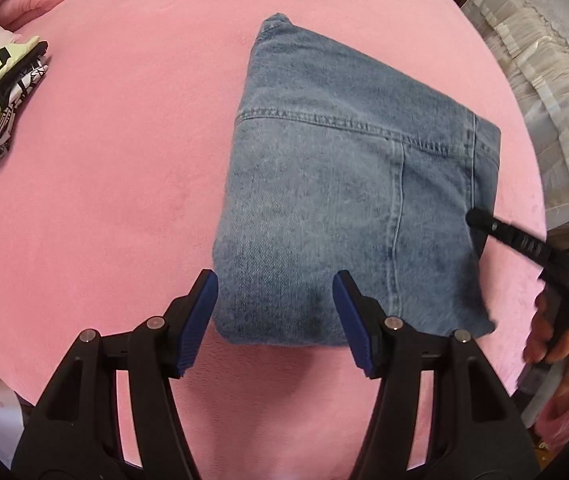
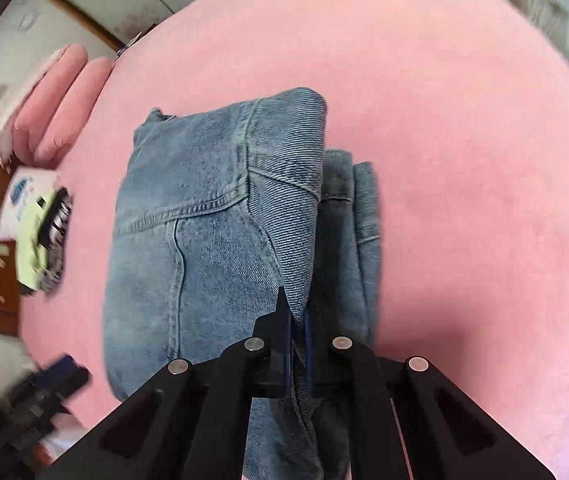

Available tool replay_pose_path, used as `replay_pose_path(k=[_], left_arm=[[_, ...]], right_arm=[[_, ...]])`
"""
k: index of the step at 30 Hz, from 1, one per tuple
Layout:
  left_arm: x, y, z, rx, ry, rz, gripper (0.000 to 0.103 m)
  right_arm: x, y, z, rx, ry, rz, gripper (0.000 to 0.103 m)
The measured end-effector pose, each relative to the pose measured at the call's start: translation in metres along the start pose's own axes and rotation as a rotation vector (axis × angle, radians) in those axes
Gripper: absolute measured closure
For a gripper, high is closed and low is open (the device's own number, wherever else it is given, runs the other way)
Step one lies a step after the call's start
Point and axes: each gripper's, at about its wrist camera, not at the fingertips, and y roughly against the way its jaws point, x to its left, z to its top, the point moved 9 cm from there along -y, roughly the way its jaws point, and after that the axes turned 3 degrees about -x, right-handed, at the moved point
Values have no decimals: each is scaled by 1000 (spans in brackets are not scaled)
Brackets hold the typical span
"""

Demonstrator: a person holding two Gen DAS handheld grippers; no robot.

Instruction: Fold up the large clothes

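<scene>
Because the right gripper [image 2: 298,336] pinches only the top denim layer of the folded jeans [image 1: 348,208] mid-bed, lifting could peel the stack apart; the left gripper [image 1: 274,312] hovers half-open, empty, above its near edge. Beyond: pink blanket [image 1: 116,200], folded clothes [image 1: 0,96], pale curtain [image 1: 532,64].

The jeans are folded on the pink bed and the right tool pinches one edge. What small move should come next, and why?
Probably lay that edge flat and release it. The right tool is shut on the top layer at the side of the jeans, lifting it off the layers beneath, while the left tool hangs open over the near edge, holding nothing. The bundle already looks compact on the pink cover.
</scene>
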Motion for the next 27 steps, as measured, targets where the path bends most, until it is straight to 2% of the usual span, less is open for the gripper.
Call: replay_pose_path(k=[2, 7, 12, 14, 15, 17, 18, 20, 22, 24, 25, 26, 27], left_arm=[[-2, 0, -1, -2, -6, -8, 47], [6, -12, -6, 38, -12, 6, 47], [19, -20, -9, 76, -7, 18, 47], [21, -20, -10, 71, -8, 18, 47], [22, -17, -10, 64, -10, 11, 47], [23, -12, -9, 49, -19, -7, 47], [22, -7, -9, 37, -27, -18, 48], [20, 0, -7, 26, -45, -49, 52], [15, 0, -6, 47, -57, -91, 77], [12, -4, -7, 79, -61, -110, 86], [8, -4, -8, 87, -70, -117, 94], [4, -7, -8, 92, -88, -121, 96], [0, -13, -9, 97, -112, -117, 97]], right_arm=[[-6, -1, 0, -16, 14, -68, 100], [-23, -29, -3, 37, -103, -98, 100], [-12, -33, -5, -17, 73, -273, 100], [-7, -23, -4, -44, 150, -362, 93], [-4, -18, -4, -55, 180, -391, 93], [-5, -2, -4, -74, 183, -472, 93], [-4, 6, -4, -85, 165, -471, 93], [0, 24, -7, -99, 104, -383, 93], [18, 35, -13, -92, 74, -244, 93], [50, 35, -28, -42, 80, -54, 93], [63, 33, -35, -22, 95, 6, 93], [75, 32, -46, -3, 134, 49, 93], [86, 26, -57, 20, 186, 38, 94]])
